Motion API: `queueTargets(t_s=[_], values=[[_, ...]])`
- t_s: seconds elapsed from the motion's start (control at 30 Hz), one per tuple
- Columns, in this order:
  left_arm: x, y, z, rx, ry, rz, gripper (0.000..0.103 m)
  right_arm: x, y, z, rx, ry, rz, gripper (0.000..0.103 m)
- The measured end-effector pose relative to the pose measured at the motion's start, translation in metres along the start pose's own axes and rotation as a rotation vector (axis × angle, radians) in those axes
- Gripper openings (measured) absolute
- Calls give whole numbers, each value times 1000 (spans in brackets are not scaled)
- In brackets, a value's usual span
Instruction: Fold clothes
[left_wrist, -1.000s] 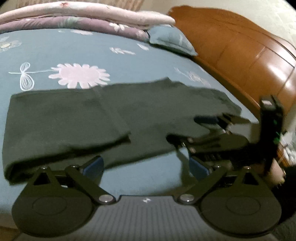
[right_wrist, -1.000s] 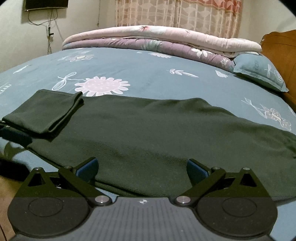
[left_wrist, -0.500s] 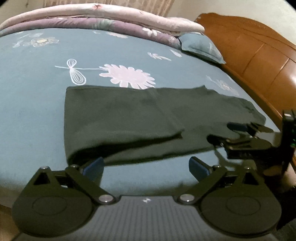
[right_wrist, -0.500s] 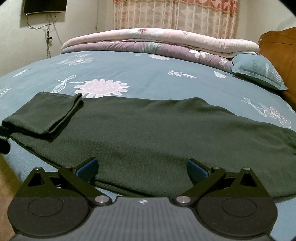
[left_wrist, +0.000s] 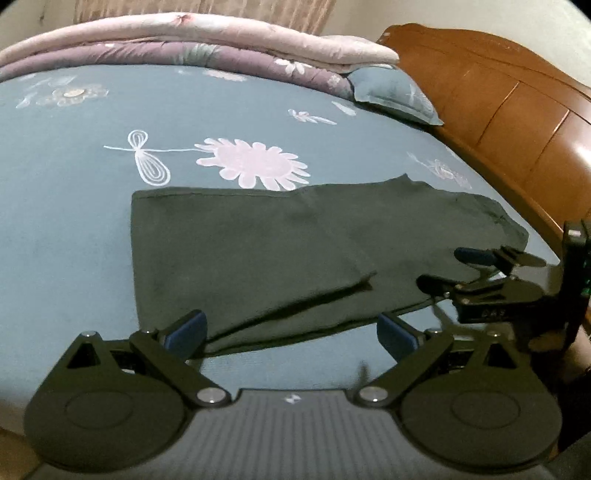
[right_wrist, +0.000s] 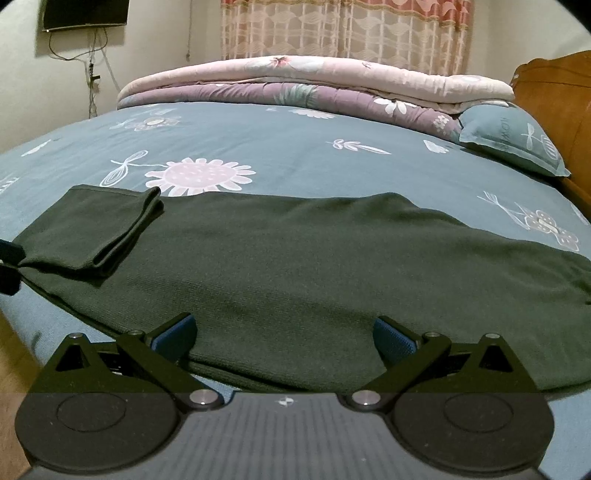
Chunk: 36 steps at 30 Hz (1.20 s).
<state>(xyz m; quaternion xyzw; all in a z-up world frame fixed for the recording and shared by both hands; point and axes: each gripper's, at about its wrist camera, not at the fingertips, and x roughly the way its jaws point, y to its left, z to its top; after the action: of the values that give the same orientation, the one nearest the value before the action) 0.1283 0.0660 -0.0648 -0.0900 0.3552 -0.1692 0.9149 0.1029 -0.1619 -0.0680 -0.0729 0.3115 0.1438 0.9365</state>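
One bed (left_wrist: 92, 229) with a blue flowered sheet carries one dark green garment (right_wrist: 295, 258) laid flat along its near edge, one end folded back over itself. Behind it lie two stacked quilts (right_wrist: 314, 85) and one pillow (right_wrist: 513, 140). Two grippers hang at that edge, the left gripper (left_wrist: 291, 328) and right gripper (right_wrist: 282, 332) both spread wide, holding nothing.

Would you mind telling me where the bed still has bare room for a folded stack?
The widest bare stretch of sheet lies between the dark garment and the rolled quilts. Another lies left of the garment. The near edge is crowded by the left gripper and right gripper.
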Motion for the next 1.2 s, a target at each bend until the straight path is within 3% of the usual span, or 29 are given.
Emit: queueTargets(t_s=[0.13,0.33,0.53,0.7,0.87,1.07,1.2], values=[[6,-6,5,16,-17,-39,98,0,1,0,3,-2,-3,103],[22,-17,-8,44,65,-44,98,-1,1,-3,5,-10,-4,103],[20,-22,6,62,20,-73,98,-2,1,-4,6,-19,-3,103],[37,-31,3,74,89,-105,98,-3,0,-7,8,-32,-1,103],[27,-29,39,82,27,-133,99,-5,1,-11,11,-58,-1,103],[68,-40,70,110,25,-91,99,-7,2,-16,23,-91,-10,103],[104,-45,70,106,100,-102,99,-8,2,-17,24,-97,-4,103]])
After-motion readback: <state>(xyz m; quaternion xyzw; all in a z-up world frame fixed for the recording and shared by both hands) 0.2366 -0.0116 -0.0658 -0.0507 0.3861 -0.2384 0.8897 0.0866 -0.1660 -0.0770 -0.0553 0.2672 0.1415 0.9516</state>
